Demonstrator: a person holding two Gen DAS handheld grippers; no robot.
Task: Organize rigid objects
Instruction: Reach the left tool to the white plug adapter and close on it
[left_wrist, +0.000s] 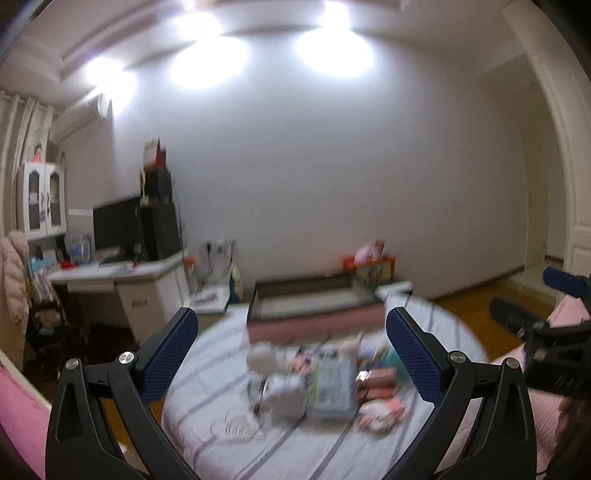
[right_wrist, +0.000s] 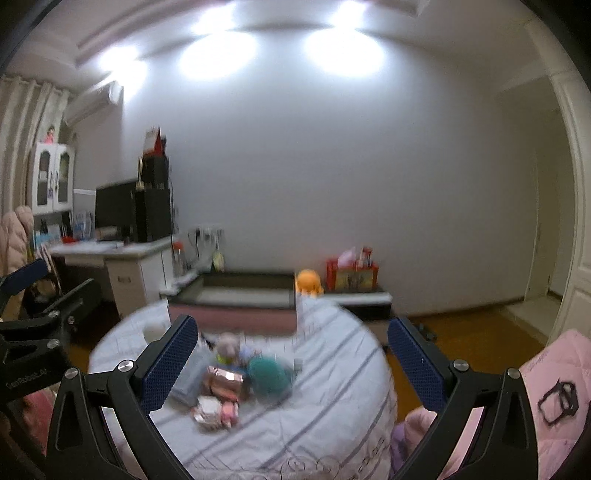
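Note:
A blurred pile of small objects (left_wrist: 317, 380) lies on a round table with a striped white cloth (left_wrist: 295, 443). Behind it stands a pink open box with a dark rim (left_wrist: 314, 306). My left gripper (left_wrist: 291, 354) is open and empty, held above the pile. In the right wrist view the pile (right_wrist: 236, 380) includes a teal round item (right_wrist: 267, 374) and a shiny pink box (right_wrist: 223, 382); the pink open box (right_wrist: 236, 299) is behind. My right gripper (right_wrist: 291, 362) is open and empty above the table (right_wrist: 332, 406).
A desk with a monitor (left_wrist: 118, 229) stands at the left. A low cabinet carries a red box (right_wrist: 351, 275) and an orange plush toy (right_wrist: 308, 282). Pink bedding (right_wrist: 554, 387) lies at the right. The other gripper shows at the right edge (left_wrist: 546, 332).

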